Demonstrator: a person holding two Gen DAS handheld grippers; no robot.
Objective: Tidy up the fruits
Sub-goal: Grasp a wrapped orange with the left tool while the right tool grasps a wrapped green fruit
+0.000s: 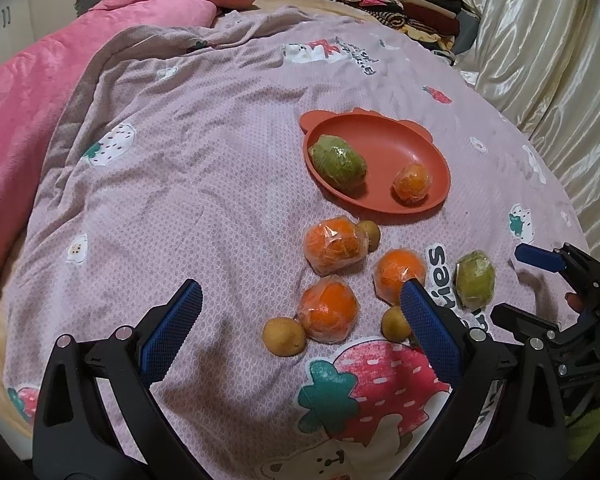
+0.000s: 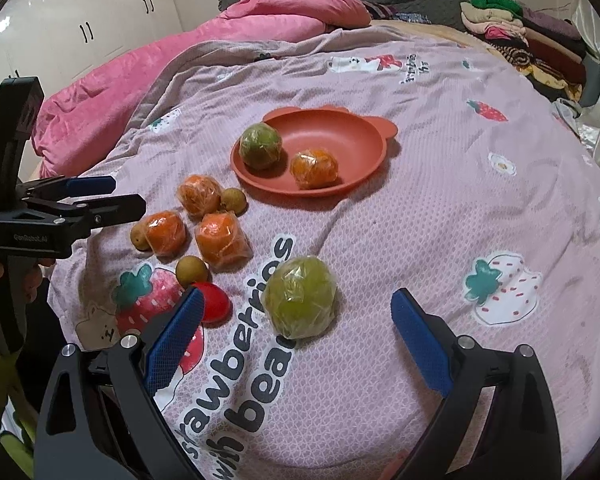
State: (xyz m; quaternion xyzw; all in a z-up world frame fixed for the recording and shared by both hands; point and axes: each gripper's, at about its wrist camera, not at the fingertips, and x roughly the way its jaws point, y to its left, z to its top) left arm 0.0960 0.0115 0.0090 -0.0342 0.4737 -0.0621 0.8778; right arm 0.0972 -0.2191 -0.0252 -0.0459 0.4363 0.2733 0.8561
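A red-brown plate (image 1: pixel 388 142) (image 2: pixel 340 140) on the bedspread holds a wrapped green fruit (image 1: pixel 337 162) (image 2: pixel 260 147) and a wrapped orange (image 1: pixel 413 182) (image 2: pixel 314 169). Three wrapped oranges (image 1: pixel 327 307) (image 2: pixel 221 240) and three small brown fruits (image 1: pixel 284 336) (image 2: pixel 191 270) lie in front of it. Another wrapped green fruit (image 1: pixel 475 279) (image 2: pixel 300 303) lies apart. My left gripper (image 1: pixel 300 300) is open and empty above the oranges. My right gripper (image 2: pixel 298 308) is open, with the loose green fruit just ahead between its fingers. A red fruit (image 2: pixel 214 302) sits by its left finger.
A pink blanket (image 1: pixel 40 92) lies at the left. Folded clothes (image 1: pixel 404 4) are stacked at the far right. A cream curtain (image 1: pixel 540 60) runs along the right side. White cupboards (image 2: pixel 80 20) stand beyond the bed.
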